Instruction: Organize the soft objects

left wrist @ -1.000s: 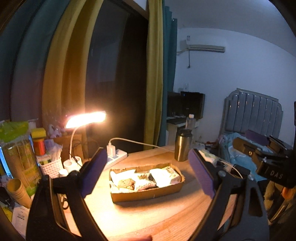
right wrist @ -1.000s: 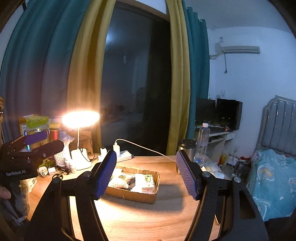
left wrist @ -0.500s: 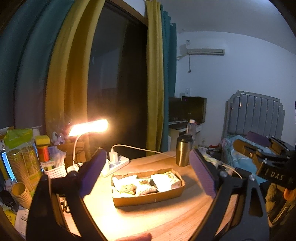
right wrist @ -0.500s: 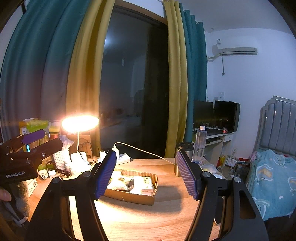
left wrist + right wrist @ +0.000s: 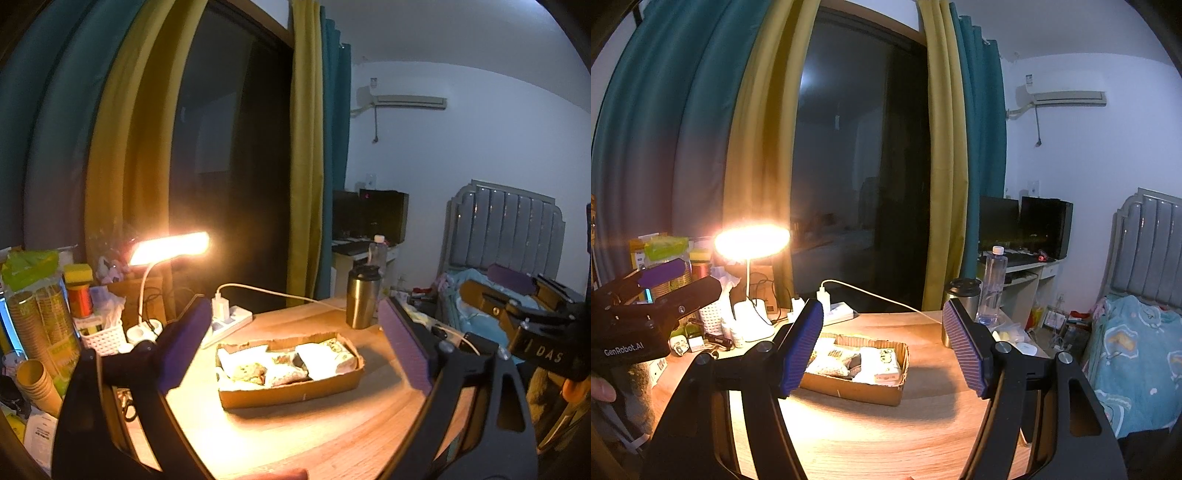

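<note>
The soft packets (image 5: 284, 363) lie packed in the cardboard tray (image 5: 295, 391) at mid-table (image 5: 295, 435), the tray's long axis running across our left view and angled away leftward in the right view. Over the last second both cameras have tipped up and back, the tray sinking lower in frame: we judge a retreat, which fits packets already sorted or awaiting removal. Our left gripper (image 5: 291, 350) and right gripper (image 5: 882, 347) hang above the table, jaws spread wide and holding nothing. Smallest, the packets' own directions are unclear.
</note>
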The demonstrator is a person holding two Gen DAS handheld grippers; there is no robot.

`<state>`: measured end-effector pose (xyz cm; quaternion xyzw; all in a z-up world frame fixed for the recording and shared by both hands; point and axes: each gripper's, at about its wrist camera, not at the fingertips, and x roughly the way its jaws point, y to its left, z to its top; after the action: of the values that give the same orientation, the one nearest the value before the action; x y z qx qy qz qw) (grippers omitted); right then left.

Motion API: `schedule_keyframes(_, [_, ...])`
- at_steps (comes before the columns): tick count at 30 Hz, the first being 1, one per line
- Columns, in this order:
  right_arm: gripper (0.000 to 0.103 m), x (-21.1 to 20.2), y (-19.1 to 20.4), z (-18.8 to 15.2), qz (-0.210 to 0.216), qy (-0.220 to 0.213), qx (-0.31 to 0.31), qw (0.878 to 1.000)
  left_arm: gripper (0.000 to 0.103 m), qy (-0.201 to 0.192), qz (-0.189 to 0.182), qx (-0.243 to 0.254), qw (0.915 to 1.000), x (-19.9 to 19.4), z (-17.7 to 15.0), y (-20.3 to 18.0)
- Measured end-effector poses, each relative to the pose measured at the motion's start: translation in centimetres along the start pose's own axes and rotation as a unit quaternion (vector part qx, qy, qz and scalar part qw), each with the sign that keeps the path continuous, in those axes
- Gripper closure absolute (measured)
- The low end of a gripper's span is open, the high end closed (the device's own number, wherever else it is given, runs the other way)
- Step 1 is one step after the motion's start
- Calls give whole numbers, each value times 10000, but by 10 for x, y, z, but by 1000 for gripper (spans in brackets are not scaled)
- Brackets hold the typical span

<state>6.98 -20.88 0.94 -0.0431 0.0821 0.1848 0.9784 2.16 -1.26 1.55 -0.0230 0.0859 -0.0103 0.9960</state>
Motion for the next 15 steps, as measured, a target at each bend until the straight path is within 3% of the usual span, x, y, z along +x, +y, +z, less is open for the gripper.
schedule_keyframes(15, [32, 0, 3, -2, 35, 31, -15, 10000, 9, -16, -68, -18, 10000, -1, -2, -2])
